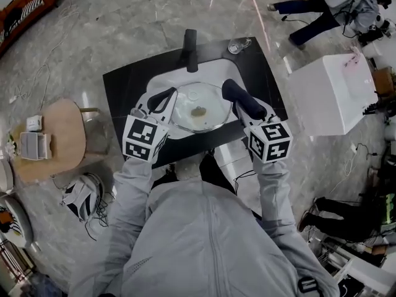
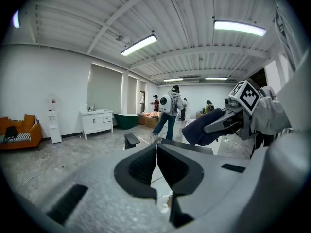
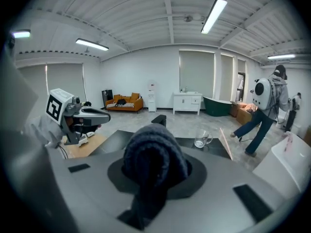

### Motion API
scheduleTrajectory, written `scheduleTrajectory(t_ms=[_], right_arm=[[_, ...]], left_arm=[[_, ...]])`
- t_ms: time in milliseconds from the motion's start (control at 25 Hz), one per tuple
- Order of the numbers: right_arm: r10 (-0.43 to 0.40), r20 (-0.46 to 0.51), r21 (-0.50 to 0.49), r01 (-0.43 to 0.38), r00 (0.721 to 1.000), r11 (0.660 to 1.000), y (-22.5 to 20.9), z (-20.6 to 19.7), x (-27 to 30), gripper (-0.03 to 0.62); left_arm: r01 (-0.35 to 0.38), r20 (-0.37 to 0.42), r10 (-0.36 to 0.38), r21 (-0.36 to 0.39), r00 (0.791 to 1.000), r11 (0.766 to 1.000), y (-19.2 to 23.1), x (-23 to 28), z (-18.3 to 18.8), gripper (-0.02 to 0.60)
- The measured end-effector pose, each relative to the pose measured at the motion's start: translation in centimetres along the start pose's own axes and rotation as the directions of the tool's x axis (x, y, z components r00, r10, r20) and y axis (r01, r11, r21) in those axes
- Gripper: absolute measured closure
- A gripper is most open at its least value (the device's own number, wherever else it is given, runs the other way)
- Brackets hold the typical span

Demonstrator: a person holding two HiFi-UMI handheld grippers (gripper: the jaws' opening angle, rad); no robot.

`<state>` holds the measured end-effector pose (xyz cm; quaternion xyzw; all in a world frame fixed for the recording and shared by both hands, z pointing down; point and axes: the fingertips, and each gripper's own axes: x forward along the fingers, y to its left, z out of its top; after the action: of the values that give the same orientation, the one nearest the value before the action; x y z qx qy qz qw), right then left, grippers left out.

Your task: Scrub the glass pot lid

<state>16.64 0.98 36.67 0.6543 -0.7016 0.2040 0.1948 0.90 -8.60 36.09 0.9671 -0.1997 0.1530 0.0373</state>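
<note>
Black countertop [image 1: 124, 82] with a white sink [image 1: 159, 80] lies below us on a marbled floor. Our left gripper [image 1: 166, 95] has its jaws pressed together on the left rim of the glass pot lid [image 1: 207, 121], which lies over the sink just to that gripper's right. In the left gripper view we make out only a thin pale edge in the slit between the jaws, the glass itself being nearly invisible. A brownish patch at the lid's middle is too blurred for us to name. Our right gripper [image 1: 231, 91] is clamped on a dark blue cloth [image 3: 154, 152], which bulges over its jaws and hides their tips. This gripper hangs at the lid's right edge, and we cannot tell whether the cloth touches the glass. Beyond both grippers stand a black faucet [image 1: 190, 49] and a glass mug [image 1: 238, 44].
</note>
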Motion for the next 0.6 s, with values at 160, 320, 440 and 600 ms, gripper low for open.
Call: scheduleTrajectory(t_ms=[160, 320, 440, 600], right_arm=[[0.06, -0.039, -0.03, -0.062, 0.997, 0.998, -1.5, -0.5, 2.3, 0.511], [0.125, -0.088, -0.058, -0.13, 0.988, 0.99, -2.4, -1.7, 4.9, 0.513], [0.159, -0.122, -0.054, -0.167, 0.98, 0.985, -3.4, -2.9, 6.8, 0.513], [0.206, -0.153, -0.049, -0.216, 0.966, 0.975, -4.0, -4.3, 9.6, 0.513]], left_arm=[[-0.067, -0.032, 0.066, -0.032, 0.997, 0.997, 0.3, 0.8, -0.9, 0.554], [-0.119, -0.073, 0.114, -0.071, 0.991, 0.99, 0.6, 2.1, -2.5, 0.554], [-0.158, -0.098, 0.149, -0.089, 0.984, 0.983, 1.0, 3.2, -3.5, 0.554], [-0.229, -0.124, 0.215, -0.115, 0.969, 0.967, 2.1, 4.0, -4.7, 0.554]])
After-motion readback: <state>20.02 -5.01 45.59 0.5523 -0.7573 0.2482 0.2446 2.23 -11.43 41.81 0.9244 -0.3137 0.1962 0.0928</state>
